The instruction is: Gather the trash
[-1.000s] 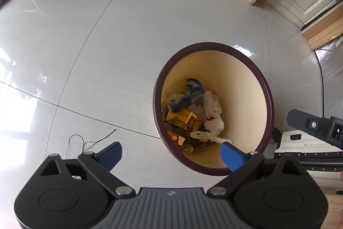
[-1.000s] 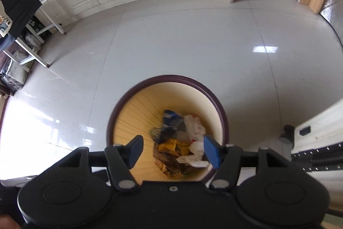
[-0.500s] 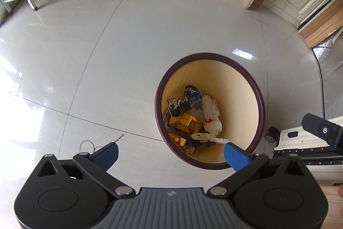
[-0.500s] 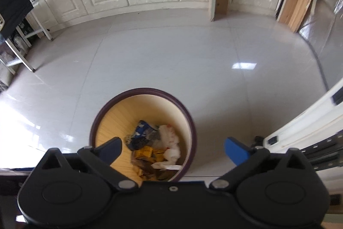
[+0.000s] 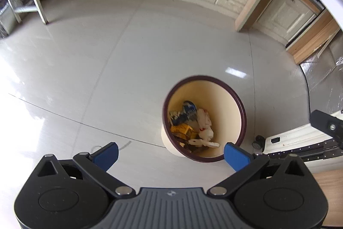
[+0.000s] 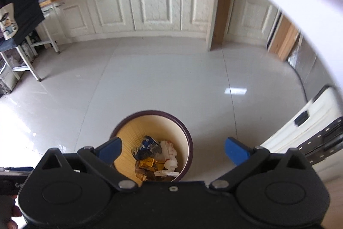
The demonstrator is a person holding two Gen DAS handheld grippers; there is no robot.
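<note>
The bin stands upright on the pale tiled floor, a cream tub with a dark maroon rim, and it serves as the landmark here. Inside it, heaped against the near side of the bottom, lies the trash: a crumpled white plastic bag with red print, a yellow-gold wrapper beside it, a blue-and-white packet behind those, and some darker scraps underneath that are too tangled to name. The left tool hangs above the bin's near side with its blue pads spread wide and nothing between them. The right tool also looks down into the bin from above; its jaws have just been opening and now stand at their widest, empty. Beyond the bin runs a row of cream cabinets; just to the bin's right is a white wheeled unit, and no loose litter shows on the floor close by. The contents look light and limp: thin film and foil that would crush and slip rather than resist, so any piece is best pinched at a bunched fold or knot, not a flat face. The bin itself seems rigid and light; its rim is the natural place to take hold, one pad inside and one outside the wall.
</note>
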